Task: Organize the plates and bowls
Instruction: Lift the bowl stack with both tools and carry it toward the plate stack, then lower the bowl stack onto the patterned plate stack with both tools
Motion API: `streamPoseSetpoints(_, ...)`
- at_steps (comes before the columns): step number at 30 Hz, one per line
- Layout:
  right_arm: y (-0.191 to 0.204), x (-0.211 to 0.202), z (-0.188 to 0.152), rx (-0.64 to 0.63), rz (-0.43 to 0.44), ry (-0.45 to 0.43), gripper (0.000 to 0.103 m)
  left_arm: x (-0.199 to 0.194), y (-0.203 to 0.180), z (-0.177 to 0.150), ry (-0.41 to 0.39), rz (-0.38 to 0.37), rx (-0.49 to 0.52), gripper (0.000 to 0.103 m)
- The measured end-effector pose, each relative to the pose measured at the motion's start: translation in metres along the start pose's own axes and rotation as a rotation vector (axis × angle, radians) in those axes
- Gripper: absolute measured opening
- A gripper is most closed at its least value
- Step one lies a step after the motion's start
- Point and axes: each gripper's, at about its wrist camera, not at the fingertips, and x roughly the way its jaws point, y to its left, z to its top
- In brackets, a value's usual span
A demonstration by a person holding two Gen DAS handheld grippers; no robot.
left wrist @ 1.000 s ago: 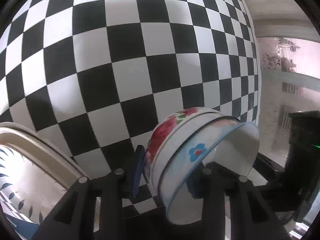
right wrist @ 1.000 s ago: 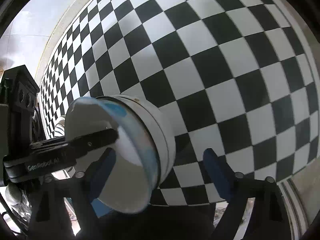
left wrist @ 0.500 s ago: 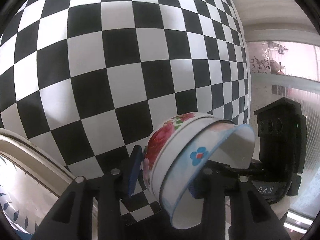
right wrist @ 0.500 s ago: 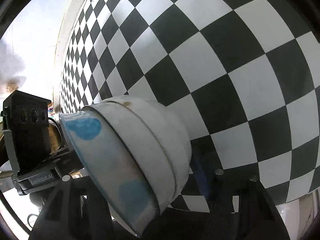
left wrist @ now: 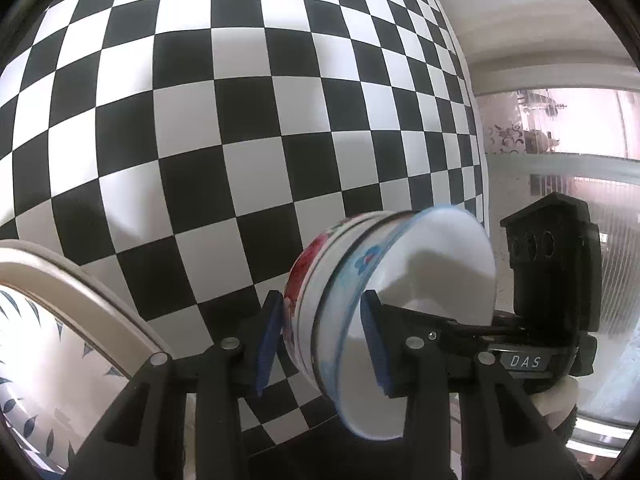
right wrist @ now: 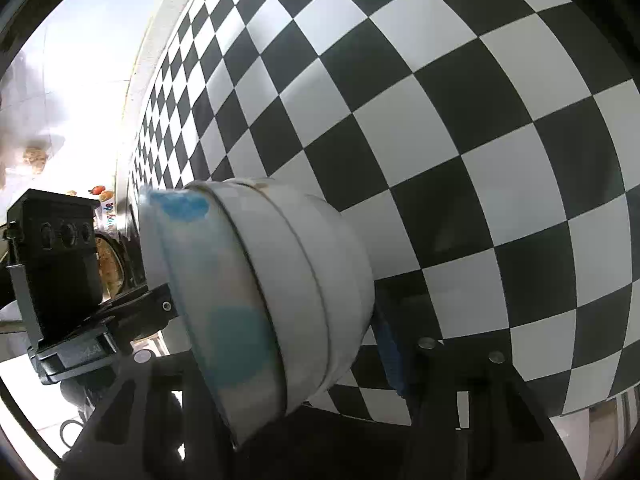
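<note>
White enamel bowls, nested and tipped on their side (left wrist: 400,304), hang above the black-and-white checkered bench (left wrist: 240,120). Your left claw (left wrist: 320,336) is clamped on their wall, one blue pad (left wrist: 268,340) outside, the other inside. Your right claw (right wrist: 304,344) has just been closing around the same bowls; whether its pads press them you cannot tell. A leaf-patterned plate (left wrist: 60,340) lies at lower left.
</note>
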Motion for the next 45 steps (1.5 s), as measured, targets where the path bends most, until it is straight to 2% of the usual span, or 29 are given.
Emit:
streamPoseSetpoints(12, 0.02, -0.015, -0.001, -0.032, 0.021, -0.025, 0.053, -0.023, -0.006, -0.007, -0.056, 0.002, 0.023, 0.036)
streamPoseSetpoints(23, 0.082, -0.021, -0.009, -0.132, 0.011, -0.019, 0.052, -0.076, 0.011, -0.03, -0.145, 0.01, -0.007, 0.036)
streamPoseSetpoints(37, 0.172, 0.045, -0.033, -0.272, 0.006, 0.061, 0.052, -0.138, 0.091, -0.082, -0.261, 0.034, -0.144, 0.036)
streamPoseSetpoints(45, 0.203, 0.084, -0.049, -0.331, -0.003, 0.115, 0.052, -0.147, 0.132, -0.103, -0.284, 0.055, -0.203, 0.036)
